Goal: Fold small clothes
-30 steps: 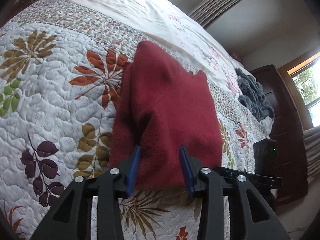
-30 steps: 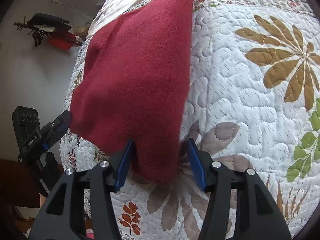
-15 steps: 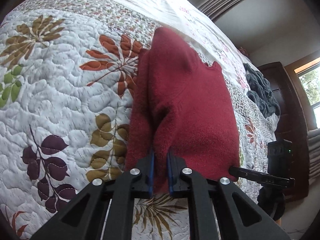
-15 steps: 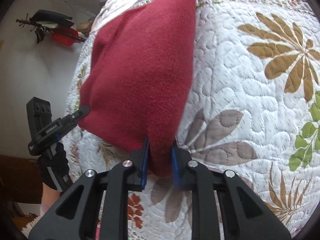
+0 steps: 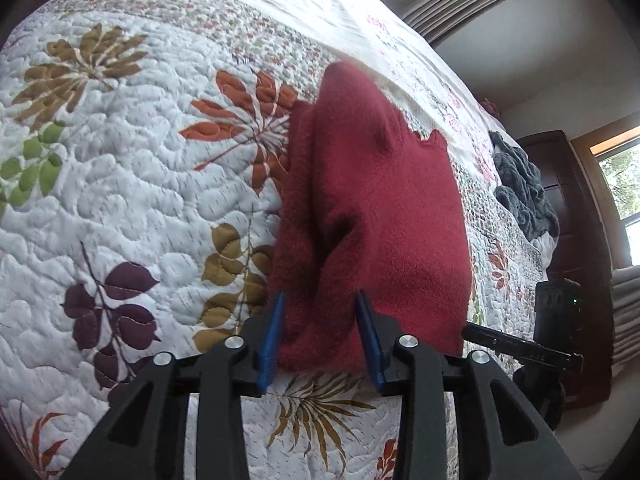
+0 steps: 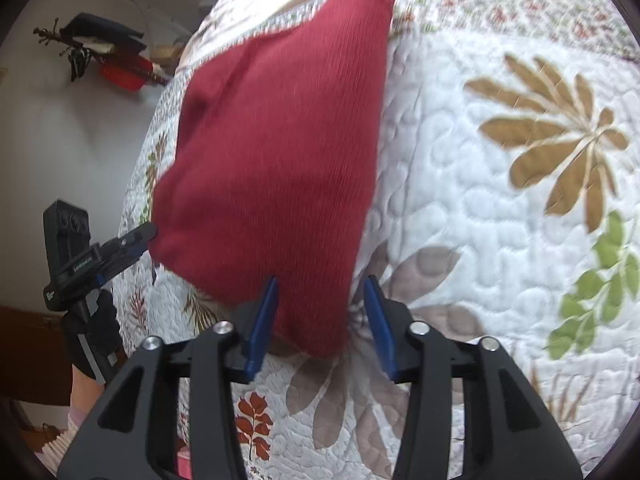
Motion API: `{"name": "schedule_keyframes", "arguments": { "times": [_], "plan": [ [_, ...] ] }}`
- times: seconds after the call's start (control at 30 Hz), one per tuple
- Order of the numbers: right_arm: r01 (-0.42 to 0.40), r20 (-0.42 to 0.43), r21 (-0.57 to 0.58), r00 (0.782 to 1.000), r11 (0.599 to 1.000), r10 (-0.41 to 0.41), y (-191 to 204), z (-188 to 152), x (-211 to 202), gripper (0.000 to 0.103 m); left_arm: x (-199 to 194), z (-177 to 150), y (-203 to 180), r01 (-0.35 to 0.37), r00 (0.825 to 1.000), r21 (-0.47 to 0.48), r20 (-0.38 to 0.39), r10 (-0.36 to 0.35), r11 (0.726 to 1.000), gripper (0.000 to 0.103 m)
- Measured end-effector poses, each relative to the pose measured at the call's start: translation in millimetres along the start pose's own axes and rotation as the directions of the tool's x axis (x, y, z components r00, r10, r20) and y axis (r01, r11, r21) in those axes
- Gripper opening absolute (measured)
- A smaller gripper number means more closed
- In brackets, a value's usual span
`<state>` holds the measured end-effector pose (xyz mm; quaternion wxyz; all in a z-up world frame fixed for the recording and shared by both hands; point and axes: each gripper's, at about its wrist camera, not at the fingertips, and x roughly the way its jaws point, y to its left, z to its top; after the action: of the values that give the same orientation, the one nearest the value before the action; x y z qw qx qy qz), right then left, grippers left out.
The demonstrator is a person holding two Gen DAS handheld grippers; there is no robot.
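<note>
Lying on the quilted bedspread (image 5: pixel 132 184), the red knit sweater (image 5: pixel 372 216) is in a folded, roughly rectangular bundle, its near hem turned toward both cameras and its far end tapering to a narrow cuff-like tip up the bed. Half a second ago both sets of jaws were pinched tight on that near hem; now both stand wide apart again, so the garment has been let go at both corners. Judged from this, a fold has just been laid down and released, and the sweater rests under its own weight, with no visible tension in the cloth. The left gripper (image 5: pixel 320 336) has its blue pads on either side of the near left corner, the fabric sitting between the jaws but not squeezed; whether a pad brushes the knit cannot be told. The right gripper (image 6: pixel 320 320) stands likewise at the near right corner, the pointed corner of the hem lying between its spread jaws, closer to the left pad. In the right wrist view the left gripper shows at the sweater's far corner, touching or just beside it. Further off, a grey blanket (image 5: pixel 524 184) lies heaped near the bed's far edge, well apart from the work.
</note>
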<state>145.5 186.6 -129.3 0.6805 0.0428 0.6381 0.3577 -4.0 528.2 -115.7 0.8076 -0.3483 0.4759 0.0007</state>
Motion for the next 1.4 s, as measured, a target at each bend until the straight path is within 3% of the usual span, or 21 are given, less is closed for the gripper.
{"name": "schedule_keyframes", "arguments": {
  "times": [0.17, 0.43, 0.6, 0.67, 0.73, 0.9, 0.97, 1.03, 1.1, 1.2, 1.4],
  "plan": [
    [0.058, 0.055, -0.026, 0.997, 0.998, -0.056, 3.6, 16.7, -10.8, 0.047, -7.6, 40.6, -4.2, -0.042, 0.997, 0.007, 0.068, 0.042, 0.999, 0.041],
    [0.121, 0.064, -0.086, 0.991, 0.989, -0.115, 19.7, 21.4, 4.6, 0.047, 35.9, 112.5, -29.5, -0.058, 0.992, 0.034, 0.117, 0.054, 0.998, 0.041],
    [0.176, 0.068, -0.106, 0.983, 0.979, -0.169, 28.6, 23.0, 14.4, 0.047, 64.6, 124.1, -35.4, -0.103, 0.991, 0.047, 0.090, 0.098, 0.994, 0.038],
    [0.203, 0.073, -0.115, 0.978, 0.972, -0.196, 32.9, 22.7, 19.6, 0.047, 72.5, 124.7, -36.5, -0.124, 0.989, 0.056, 0.088, 0.119, 0.991, 0.023],
    [0.222, 0.078, -0.118, 0.974, 0.968, -0.214, 35.6, 22.0, 23.1, 0.047, 75.4, 124.8, -37.0, -0.135, 0.988, 0.059, 0.091, 0.129, 0.989, 0.016],
    [0.264, 0.102, -0.138, 0.962, 0.955, -0.251, 46.8, 18.1, 30.1, 0.047, 48.0, 128.2, -53.1, -0.125, 0.975, 0.095, 0.198, 0.105, 0.988, 0.012],
    [0.287, 0.117, -0.156, 0.955, 0.945, -0.271, 50.1, 17.3, 30.7, 0.047, 29.4, 126.5, -68.4, -0.115, 0.962, 0.156, 0.265, 0.071, 0.981, 0.012],
    [0.315, 0.133, -0.173, 0.946, 0.933, -0.294, 55.7, 13.8, 34.0, 0.049, 24.0, 122.7, -81.5, -0.162, 0.952, 0.233, 0.293, 0.089, 0.959, 0.012],
    [0.328, 0.140, -0.182, 0.942, 0.927, -0.305, 57.2, 12.3, 37.1, 0.049, 33.8, 122.3, -80.6, -0.209, 0.953, 0.263, 0.270, 0.136, 0.942, 0.012],
    [0.326, 0.138, -0.185, 0.943, 0.927, -0.304, 56.8, 11.2, 41.1, 0.050, 62.1, 123.6, -53.9, -0.259, 0.959, 0.217, 0.174, 0.224, 0.941, 0.013],
    [0.331, 0.144, -0.192, 0.941, 0.924, -0.307, 58.1, 8.6, 47.8, 0.052, 82.9, 113.2, -22.0, -0.243, 0.967, 0.142, 0.117, 0.227, 0.960, 0.016]
  ]
}}
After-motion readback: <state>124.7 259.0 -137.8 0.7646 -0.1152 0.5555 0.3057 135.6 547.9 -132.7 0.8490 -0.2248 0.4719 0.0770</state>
